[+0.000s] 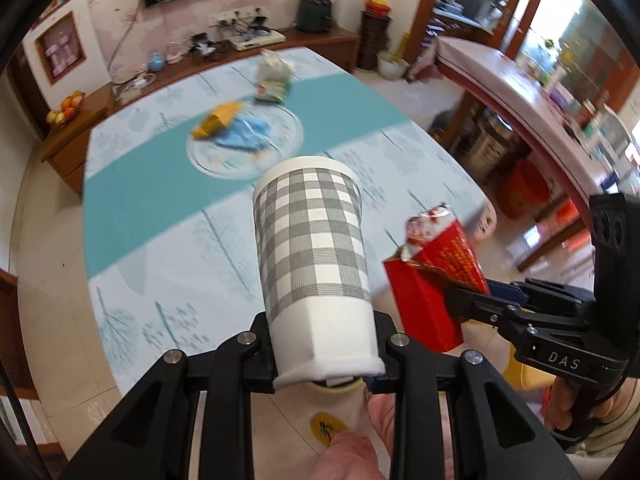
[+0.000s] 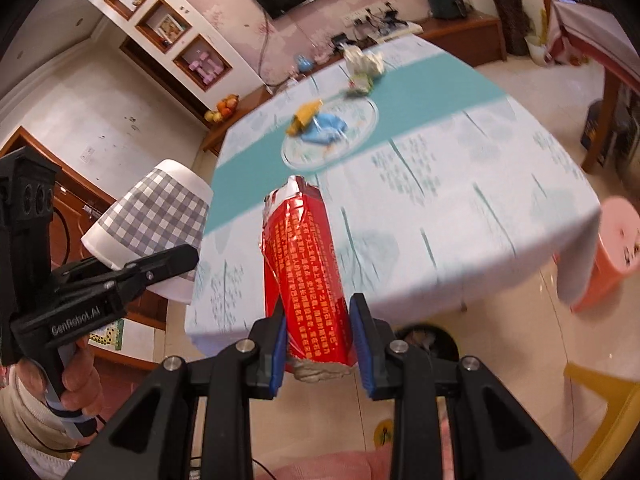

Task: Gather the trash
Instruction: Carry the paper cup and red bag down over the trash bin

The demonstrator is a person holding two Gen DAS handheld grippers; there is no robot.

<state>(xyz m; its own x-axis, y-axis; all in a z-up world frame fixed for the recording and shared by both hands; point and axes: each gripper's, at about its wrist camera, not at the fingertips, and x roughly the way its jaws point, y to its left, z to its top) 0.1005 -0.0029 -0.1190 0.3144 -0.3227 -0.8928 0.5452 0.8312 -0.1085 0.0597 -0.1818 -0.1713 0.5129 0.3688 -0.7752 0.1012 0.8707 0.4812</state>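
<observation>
**Both grippers loaded, off the near table edge**

Landmark: table (image 1: pixel 132 216), pale tree-print cloth with a teal band across the middle.

- Glass plate (image 1: pixel 288 136) sits mid-table on the teal band. On it: crumpled blue wrapper (image 1: pixel 244 136) with a yellow packet (image 1: pixel 218 120) touching it on the side toward the fruit sideboard.
- Crumpled green-white bag (image 1: pixel 274 76) lies on the table past the plate, near the far edge.
- Checked paper cup (image 1: pixel 312 256): off the table surface, held over the near table edge, base clamped between the left gripper (image 1: pixel 326 376) fingers, rim pointing toward the plate. Grip is closed on the cup.
- Red carton (image 2: pixel 308 272), torn open at the top: also off the table, over the near edge, just beside the cup on the right. Right gripper (image 2: pixel 320 360) blue pads press both sides near its bottom end; closed on the carton.
- Dark bin (image 2: pixel 428 340) on the floor below the near table edge, mostly hidden behind the right gripper.
- Pink stool (image 2: pixel 612 248) on the floor beside the table's right corner.

Background is motion-blurred; finer detail on the table trash is unreadable.
</observation>
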